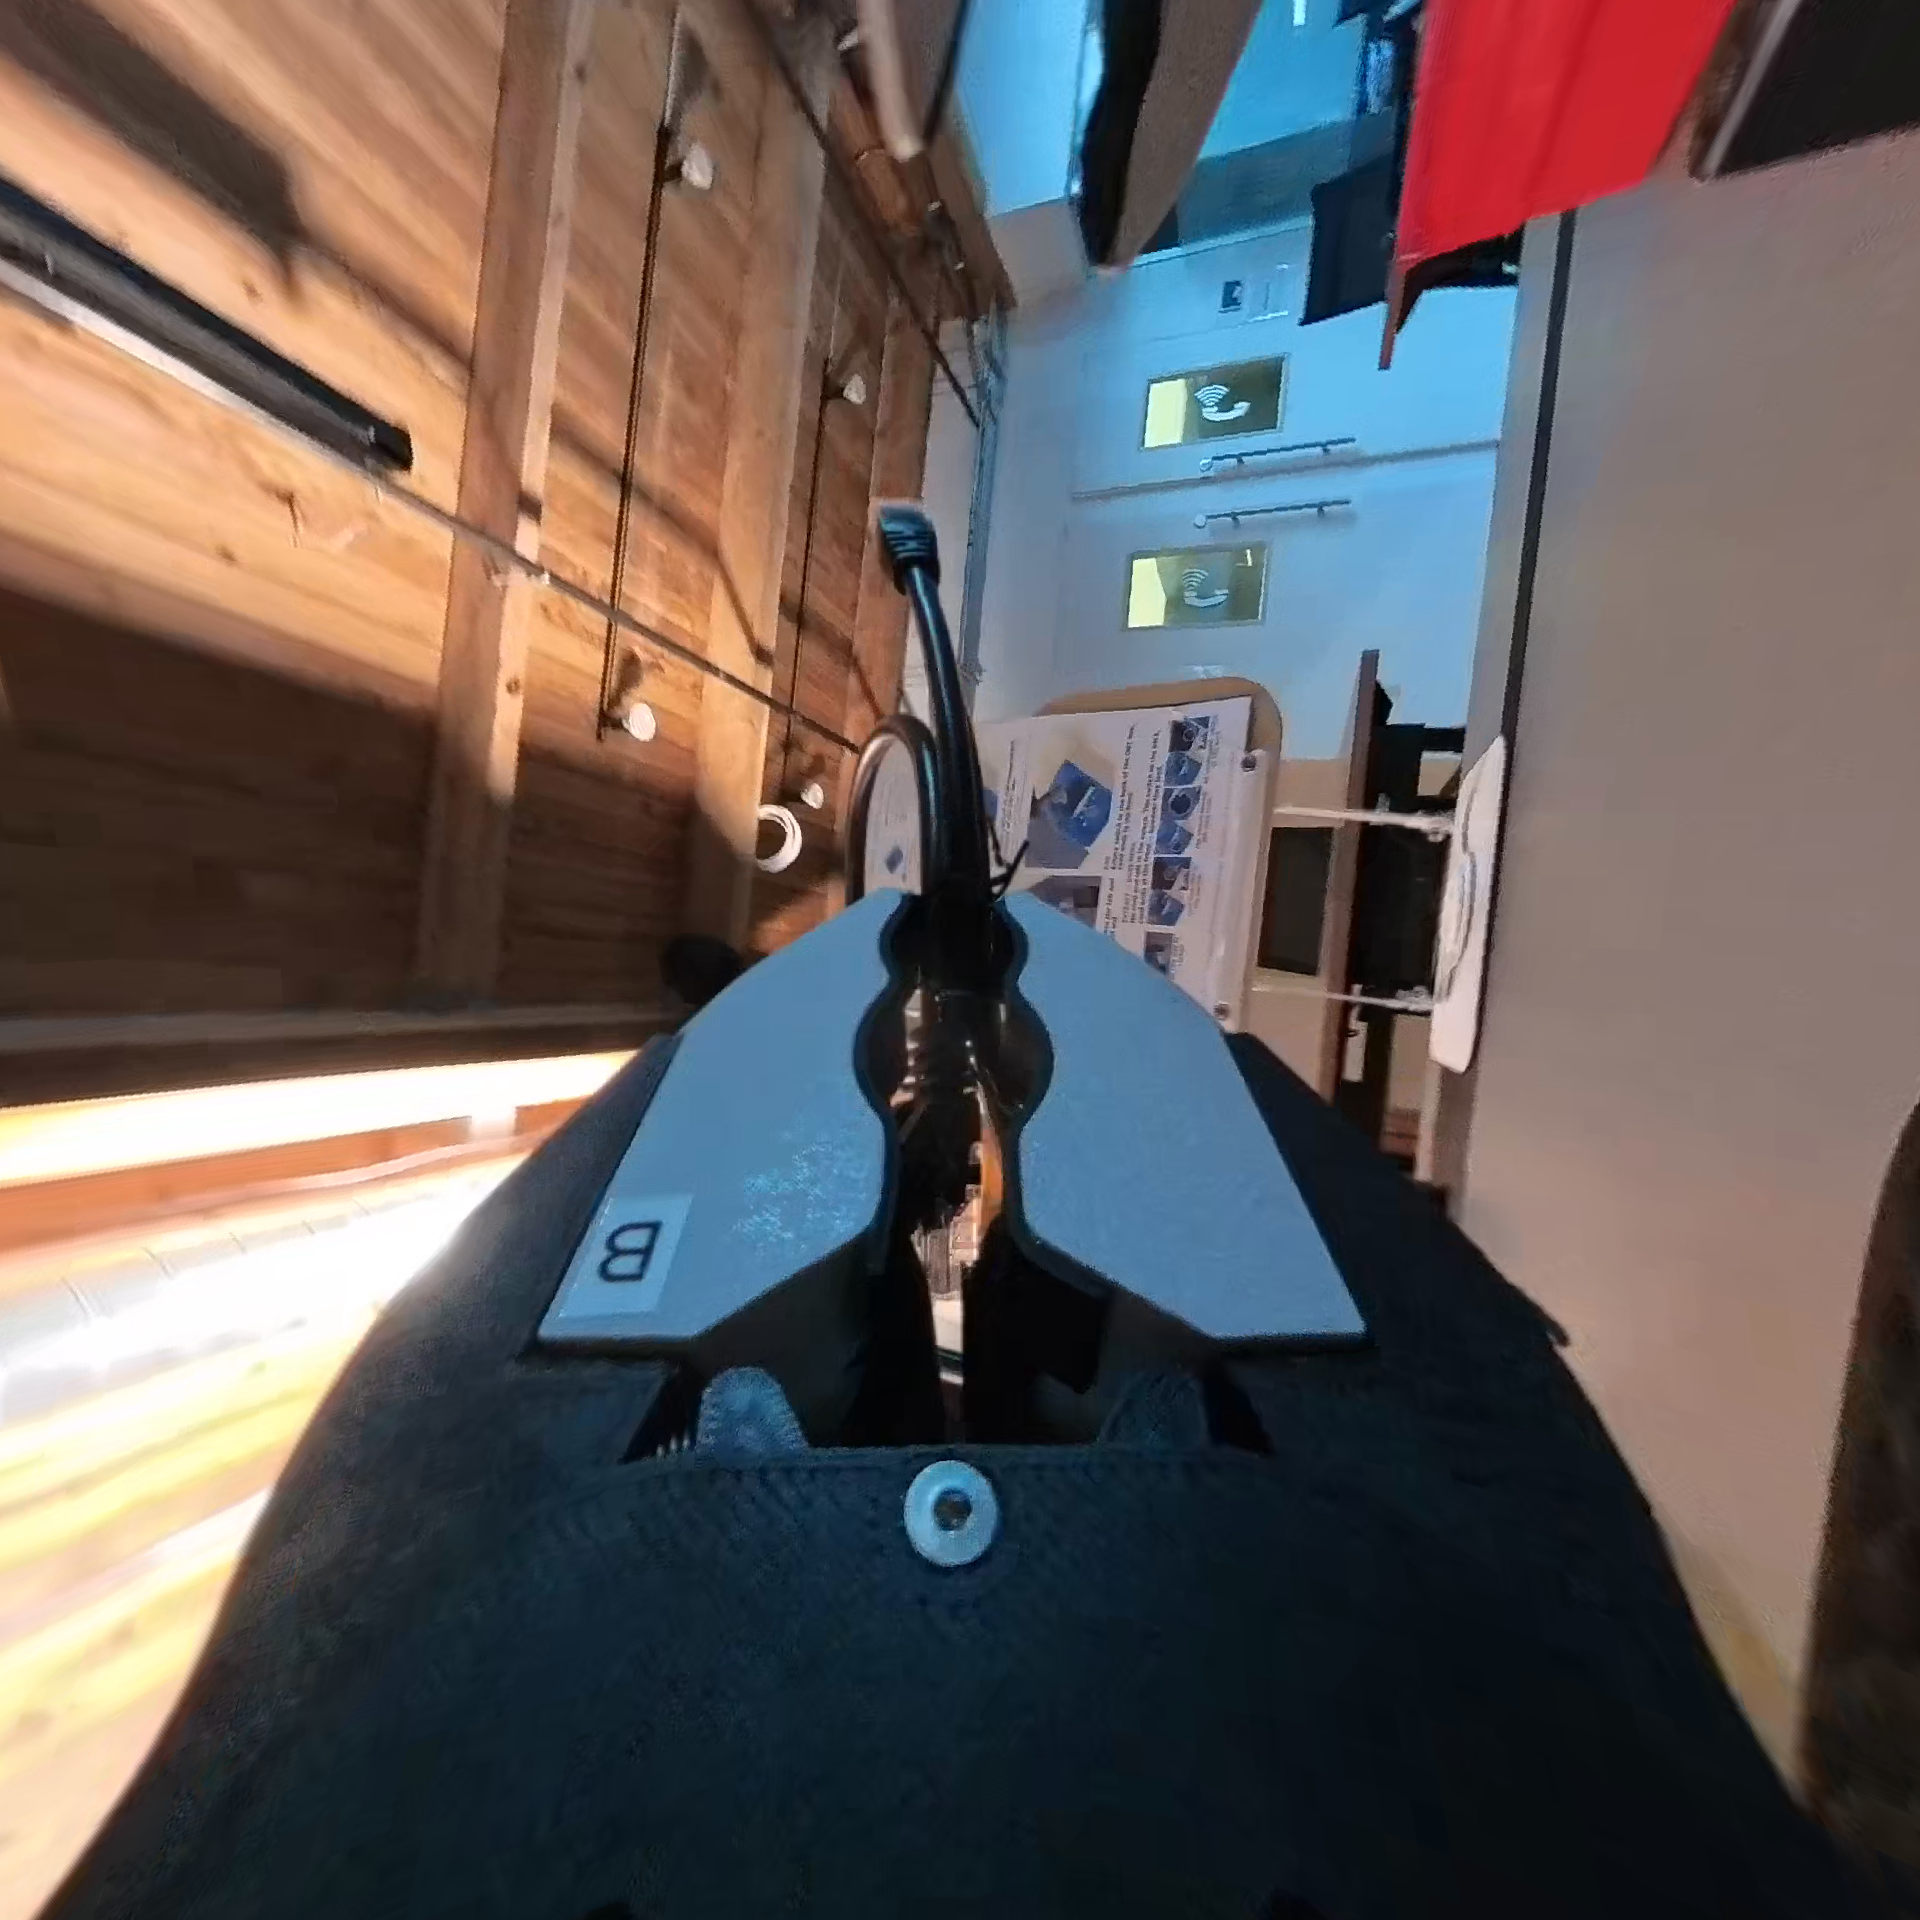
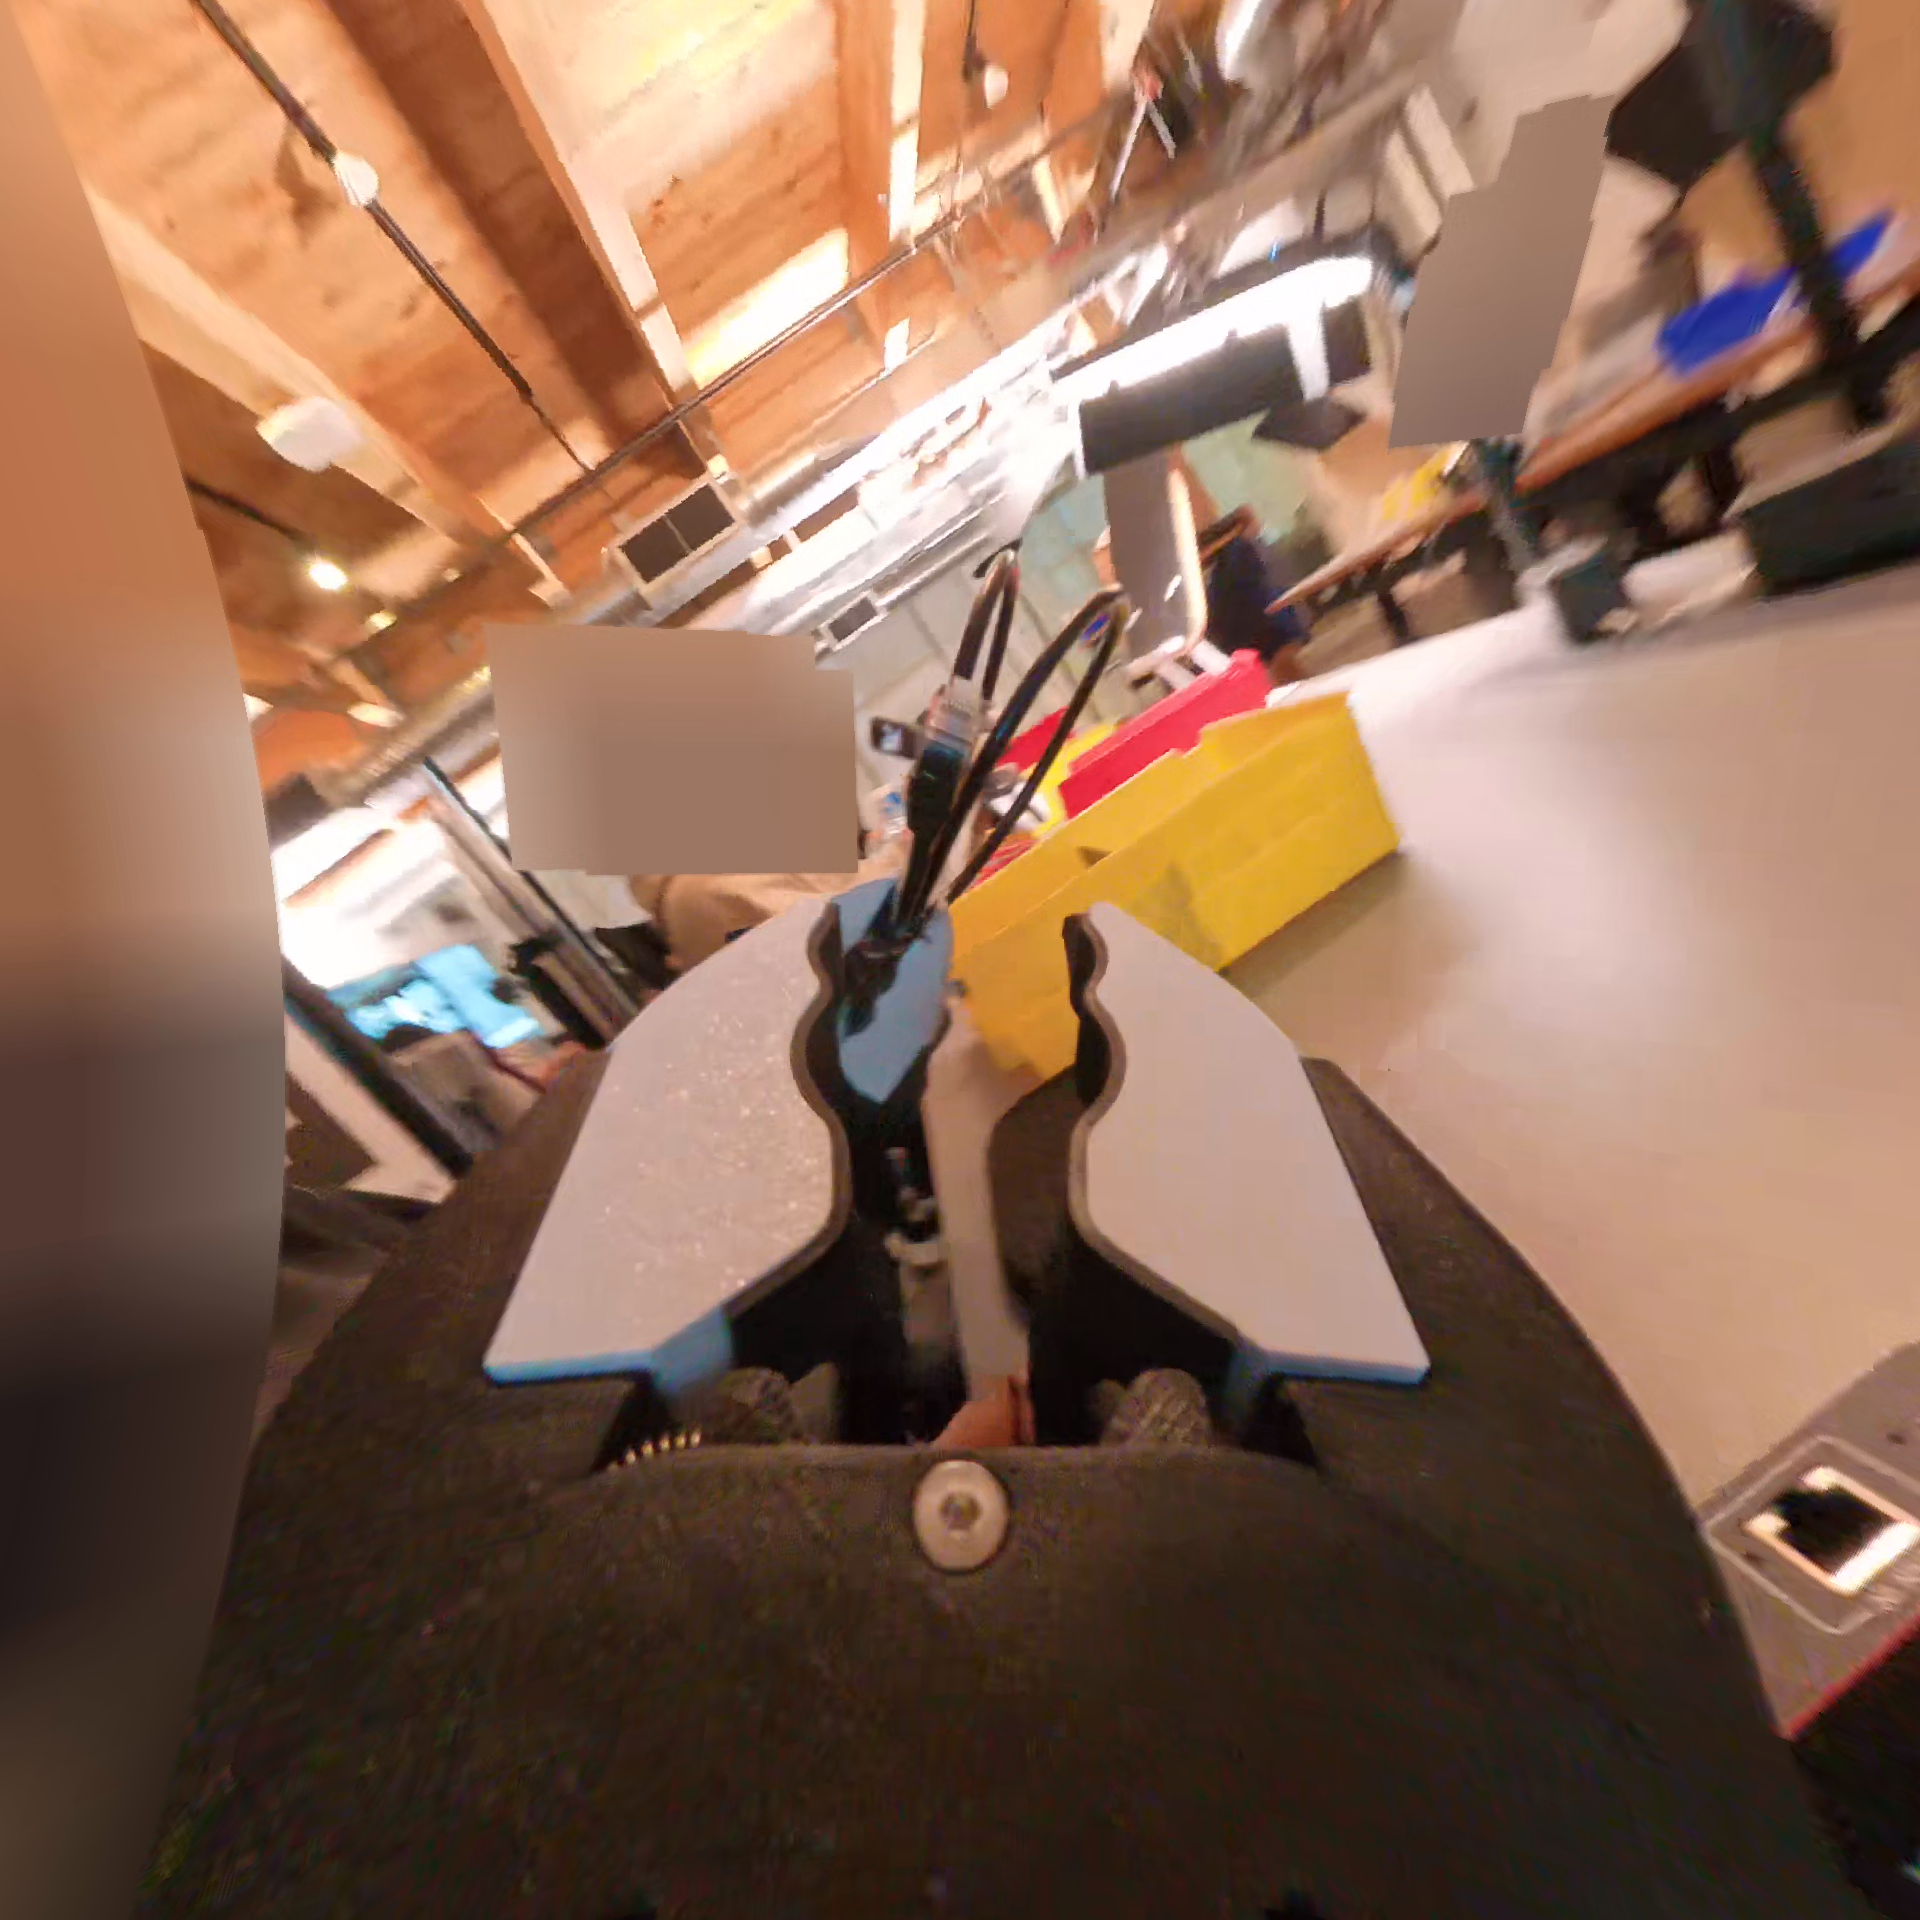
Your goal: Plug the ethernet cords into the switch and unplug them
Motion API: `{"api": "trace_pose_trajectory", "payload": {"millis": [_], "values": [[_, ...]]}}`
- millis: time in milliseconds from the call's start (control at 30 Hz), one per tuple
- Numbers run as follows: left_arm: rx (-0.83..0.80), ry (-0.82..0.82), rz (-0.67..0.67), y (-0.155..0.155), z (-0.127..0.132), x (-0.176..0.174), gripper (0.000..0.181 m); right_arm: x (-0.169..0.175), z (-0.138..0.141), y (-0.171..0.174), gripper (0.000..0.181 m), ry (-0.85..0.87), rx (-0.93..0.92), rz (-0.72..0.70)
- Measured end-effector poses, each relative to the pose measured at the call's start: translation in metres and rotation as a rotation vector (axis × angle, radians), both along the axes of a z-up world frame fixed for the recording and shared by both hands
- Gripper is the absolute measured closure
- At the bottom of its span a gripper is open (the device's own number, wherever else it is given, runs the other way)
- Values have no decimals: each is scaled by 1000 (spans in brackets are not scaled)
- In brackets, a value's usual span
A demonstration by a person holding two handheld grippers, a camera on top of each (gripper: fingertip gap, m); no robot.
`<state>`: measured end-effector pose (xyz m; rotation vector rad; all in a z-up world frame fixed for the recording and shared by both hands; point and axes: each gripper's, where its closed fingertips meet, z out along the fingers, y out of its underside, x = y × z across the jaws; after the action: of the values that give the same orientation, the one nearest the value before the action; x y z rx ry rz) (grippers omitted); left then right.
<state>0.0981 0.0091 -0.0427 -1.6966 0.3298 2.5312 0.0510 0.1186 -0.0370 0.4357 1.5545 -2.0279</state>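
I am pinching a black ethernet cord [image 1: 940,727] in my left gripper [image 1: 951,914], its plug pointing up toward the wooden ceiling [image 1: 312,644]. My right gripper [image 2: 1003,925] is standing spread, apart from that cord, near yellow bins [image 2: 1226,831] on the grey table [image 2: 1558,935].

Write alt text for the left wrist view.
The left gripper is tipped up toward a wooden ceiling, its grey jaws shut on a black ethernet cord whose plug sticks up past them. Beyond are a white wall and a hanging red cloth.
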Motion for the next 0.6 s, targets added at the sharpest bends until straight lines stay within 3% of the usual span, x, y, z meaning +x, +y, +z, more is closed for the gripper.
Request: {"api": "trace_pose_trajectory", "payload": {"millis": [133, 267, 367, 467, 533, 600], "values": [[-198, -33, 2, 10, -9, -9, 169, -8, -2, -8, 139, -192, 67, 147], [-299, -50, -25, 18, -12, -11, 169, -12, -16, -18, 141, -168, 239, 182], [-319, -48, -45, 22, -12, -12, 169, -4, -20, -23, 143, -159, 299, 276], [-330, -47, -58, 25, -11, -11, 169, 2, -19, -25, 168, -152, 293, 337], [-326, -51, -57, 24, -11, -12, 168, 5, -14, -24, 170, -99, 261, 353], [-198, -60, -103, 23, -4, -11, 166, 9, -3, -22, 170, 4, 182, 324]]}}
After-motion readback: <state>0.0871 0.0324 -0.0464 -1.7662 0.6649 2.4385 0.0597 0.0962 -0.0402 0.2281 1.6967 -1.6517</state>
